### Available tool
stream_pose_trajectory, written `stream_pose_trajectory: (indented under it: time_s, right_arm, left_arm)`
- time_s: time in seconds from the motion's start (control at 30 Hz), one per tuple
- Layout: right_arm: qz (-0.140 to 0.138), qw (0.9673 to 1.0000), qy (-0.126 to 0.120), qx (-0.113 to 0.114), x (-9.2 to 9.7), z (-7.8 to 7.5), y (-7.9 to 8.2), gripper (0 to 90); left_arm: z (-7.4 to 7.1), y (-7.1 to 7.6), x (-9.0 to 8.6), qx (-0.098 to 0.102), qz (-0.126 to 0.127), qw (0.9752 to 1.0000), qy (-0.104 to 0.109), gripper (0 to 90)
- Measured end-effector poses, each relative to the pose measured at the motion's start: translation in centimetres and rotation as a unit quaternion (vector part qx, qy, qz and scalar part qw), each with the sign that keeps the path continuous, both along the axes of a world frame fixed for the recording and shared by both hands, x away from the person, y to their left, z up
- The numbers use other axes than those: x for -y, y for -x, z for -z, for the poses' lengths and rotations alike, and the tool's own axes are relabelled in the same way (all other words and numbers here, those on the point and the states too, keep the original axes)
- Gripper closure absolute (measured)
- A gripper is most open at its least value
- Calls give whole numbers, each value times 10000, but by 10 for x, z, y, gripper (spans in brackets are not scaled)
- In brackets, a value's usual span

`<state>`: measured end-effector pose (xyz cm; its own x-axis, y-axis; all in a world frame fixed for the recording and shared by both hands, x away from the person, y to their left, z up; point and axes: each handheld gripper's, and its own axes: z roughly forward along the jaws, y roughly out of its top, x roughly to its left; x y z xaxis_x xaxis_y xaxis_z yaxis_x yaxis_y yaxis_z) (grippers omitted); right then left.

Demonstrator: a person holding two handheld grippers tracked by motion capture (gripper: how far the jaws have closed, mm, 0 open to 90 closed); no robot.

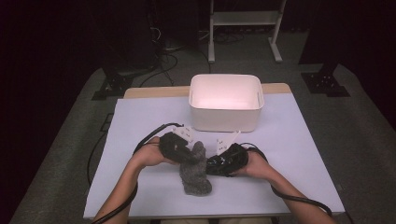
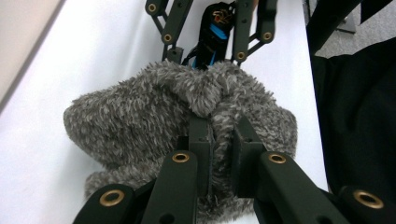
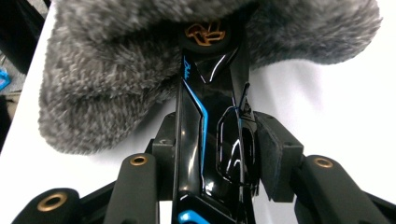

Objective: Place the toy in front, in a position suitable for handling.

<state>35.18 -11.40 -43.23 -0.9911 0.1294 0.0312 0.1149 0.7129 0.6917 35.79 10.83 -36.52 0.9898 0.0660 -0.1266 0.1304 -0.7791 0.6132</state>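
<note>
A grey fuzzy cloth cover (image 1: 196, 176) lies on the white table near the front edge. My left gripper (image 2: 223, 135) is shut on a fold of this cover (image 2: 140, 121), with fur pinched between the pads. From the opposite side, my right gripper (image 3: 217, 135) is shut on a glossy black object with blue lines (image 3: 210, 116). The object's far end, marked with a gold emblem, sits at the cover's edge (image 3: 107, 74) with fur lapping over it. In the high view the left gripper (image 1: 192, 156) and right gripper (image 1: 212, 163) meet at the cover.
A white rectangular bin (image 1: 224, 120) stands open behind the hands, toward the table's far edge. The white table top (image 1: 140, 121) stretches to both sides. Cables trail from both grippers off the front. A dark garment (image 2: 359, 116) borders the table on the person's side.
</note>
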Motion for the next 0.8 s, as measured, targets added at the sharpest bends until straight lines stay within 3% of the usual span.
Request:
stream_pose_trajectory:
  time_s: [0.27, 0.8]
  right_arm:
    - [89, 9998, -106, -151, 14, 1, 17, 409]
    - [450, 9973, -277, -507, 31, -2, 32, 286]
  left_arm:
    - [11, 5, 14, -170, 172, 9997, -90, 816]
    - [19, 22, 10, -304, 352, 9989, -25, 816]
